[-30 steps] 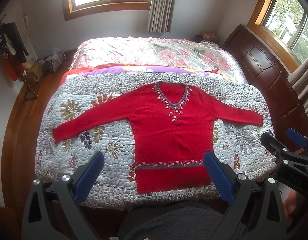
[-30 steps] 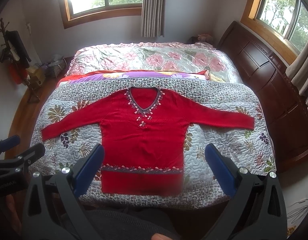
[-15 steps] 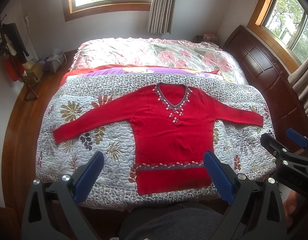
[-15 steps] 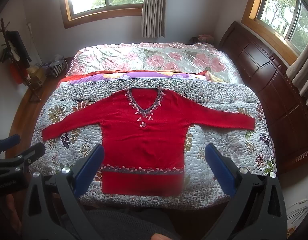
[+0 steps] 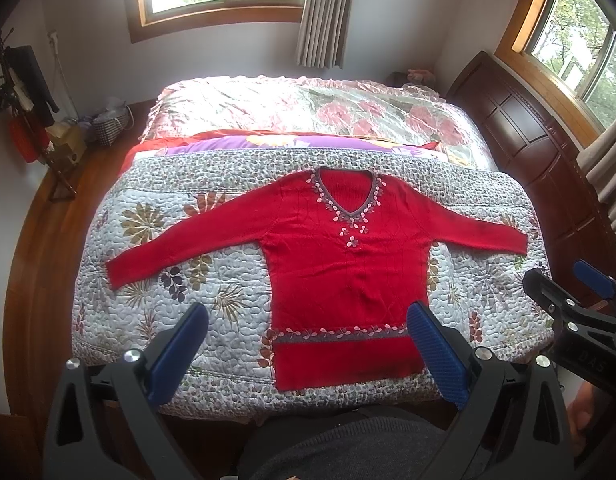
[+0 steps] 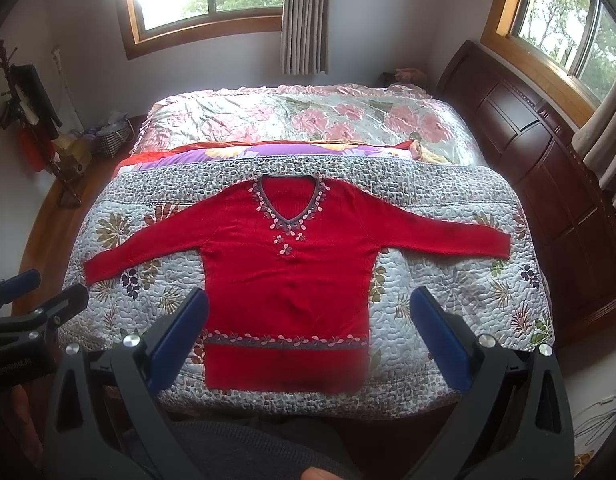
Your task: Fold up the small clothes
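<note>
1. While both tools hang above the near edge of the bed, a red V-neck sweater (image 5: 344, 264) lies flat and face up on a grey floral quilt (image 5: 168, 280), its neckline toward the far side and its hem toward the person.
2. Both sleeves are stretched out to the sides, the cuffs resting on the quilt near its left and right edges.
3. A band of leaf-shaped trim runs around the neckline and another across the body just above the hem.
4. The left gripper (image 5: 308, 352) has its blue-padded fingers (image 5: 180, 356) spread wide, holding nothing; through the gap between them the sweater's lower body and hem show.
5. The right gripper (image 6: 308, 340) is likewise spread wide and empty, with the hem band lying between its fingers (image 6: 440, 344) in its own view.
6. Neither tool touches the garment.
7. Each gripper shows at the edge of the other's view, off the side of the quilt.
8. Beyond the quilt lie a purple sheet (image 6: 236, 156) and a pink flowered bedspread (image 6: 308, 116).
9. A dark wooden headboard (image 6: 548, 168) stands along the right, under a window (image 6: 568, 28).
</note>
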